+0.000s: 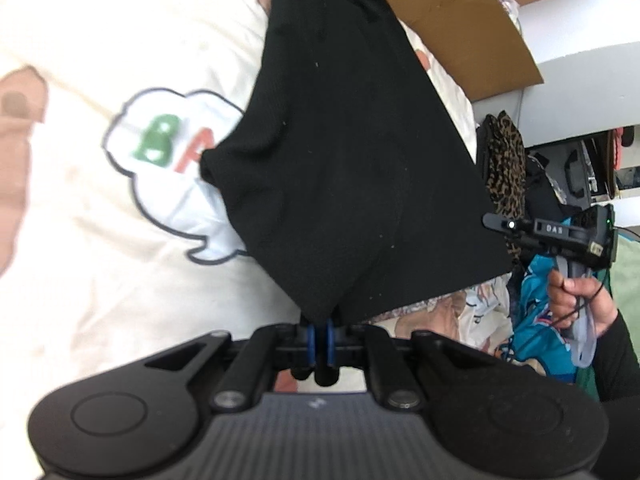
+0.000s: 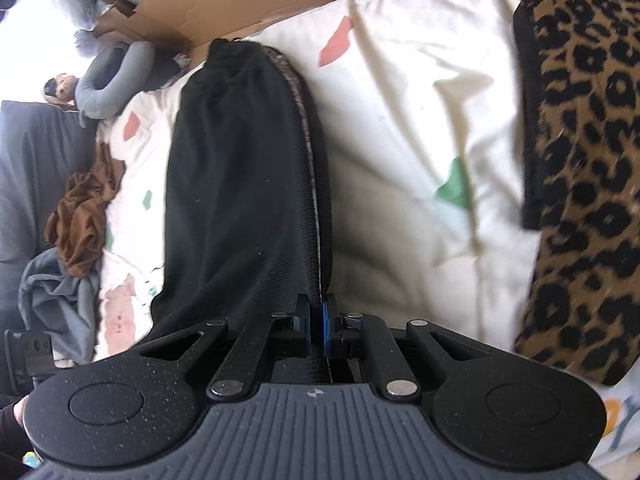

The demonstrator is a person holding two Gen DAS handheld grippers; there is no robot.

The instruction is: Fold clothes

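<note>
— Both grippers have the black garment (image 1: 352, 152) now, do you see? The left gripper (image 1: 319, 330) is clenched on one corner, and the right gripper (image 2: 316, 322) has its fingers pinched tight on the edge with the grey trim.

— So it's off the bed (image 1: 80, 208)?

— The near end is; it hangs between the two hands over the printed cover. The far end seems to trail down onto the bed, though I can't tell for sure.

— What could spoil it?

— Thin holds, I'd say. Each grips just a bit of cloth, so a sharp tug apart might pull a corner free and drop the whole thing in a heap. And the fabric sags in the middle, so it could go down creased instead of flat.

— That leopard cloth (image 2: 580, 168)?

— Just beside it, on the right. A wide swing could drag the garment over it.
</note>
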